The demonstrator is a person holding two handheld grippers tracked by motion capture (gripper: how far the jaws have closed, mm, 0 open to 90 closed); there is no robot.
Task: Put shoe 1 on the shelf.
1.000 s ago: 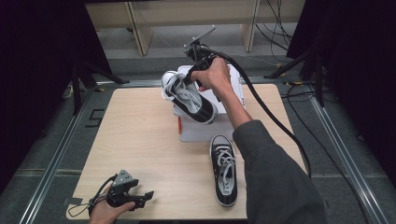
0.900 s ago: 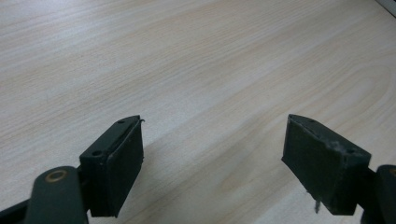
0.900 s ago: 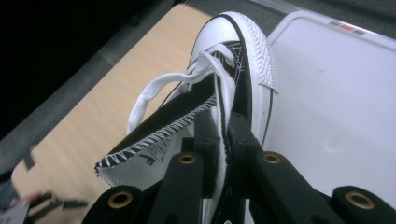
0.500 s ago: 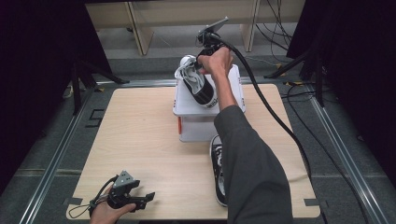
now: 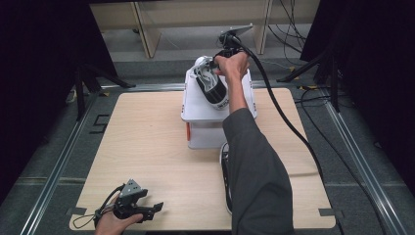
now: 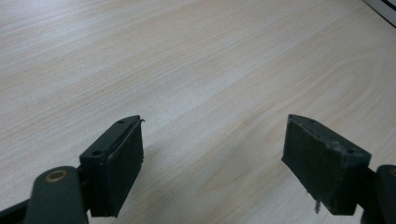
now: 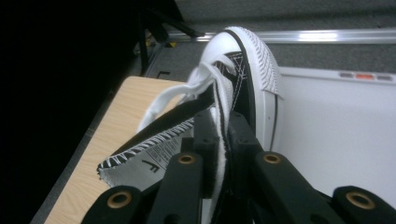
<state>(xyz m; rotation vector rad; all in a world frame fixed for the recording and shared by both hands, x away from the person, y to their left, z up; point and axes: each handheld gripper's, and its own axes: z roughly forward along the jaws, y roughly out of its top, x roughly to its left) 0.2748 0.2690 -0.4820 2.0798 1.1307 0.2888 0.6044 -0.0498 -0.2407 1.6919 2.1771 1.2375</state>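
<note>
Black-white sneaker (image 5: 211, 84) pinched in right hand-held gripper (image 5: 219, 61) over white box (image 5: 198, 105), left hand-held gripper (image 5: 151, 209) open.

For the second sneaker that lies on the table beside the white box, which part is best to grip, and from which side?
Probably the collar wall at the heel opening. The second sneaker lies sole down on the table, mostly hidden under the sleeve, so its open top faces up. Come from above, one jaw inside, one outside, as the right gripper pinches the first sneaker.
</note>
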